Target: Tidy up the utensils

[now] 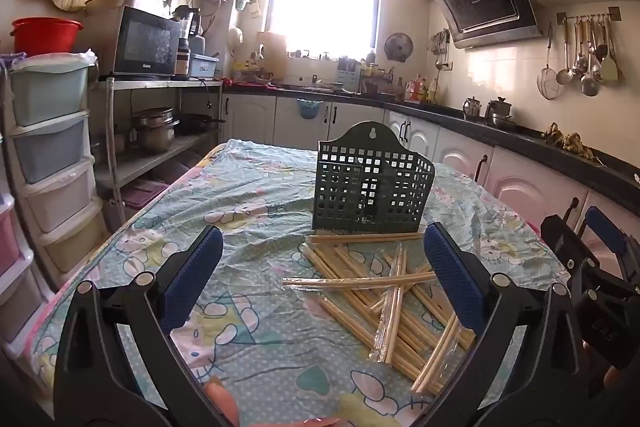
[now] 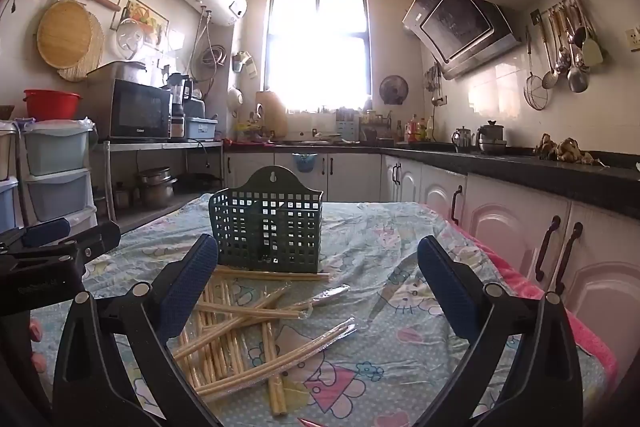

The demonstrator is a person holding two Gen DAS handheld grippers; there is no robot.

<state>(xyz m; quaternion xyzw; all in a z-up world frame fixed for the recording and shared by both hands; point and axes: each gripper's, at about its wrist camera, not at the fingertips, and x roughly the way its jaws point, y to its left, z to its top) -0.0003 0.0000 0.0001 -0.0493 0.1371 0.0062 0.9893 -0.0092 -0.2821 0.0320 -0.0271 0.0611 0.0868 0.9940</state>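
Note:
A dark green perforated utensil holder (image 1: 372, 187) stands upright on the table; it also shows in the right wrist view (image 2: 267, 227). A loose pile of wooden chopsticks (image 1: 380, 291), some in clear wrappers, lies in front of it, and shows in the right wrist view (image 2: 248, 327) too. My left gripper (image 1: 323, 267) is open and empty, above the table with the pile under its right finger. My right gripper (image 2: 318, 275) is open and empty, with the pile under its left finger. Each gripper shows at the other view's edge.
The table carries a crinkled cartoon-print cloth (image 1: 248, 203). Stacked plastic drawers (image 1: 52, 163) stand at the left, a metal shelf with a microwave (image 1: 136, 43) behind. A dark counter with white cabinets (image 2: 520, 211) runs along the right.

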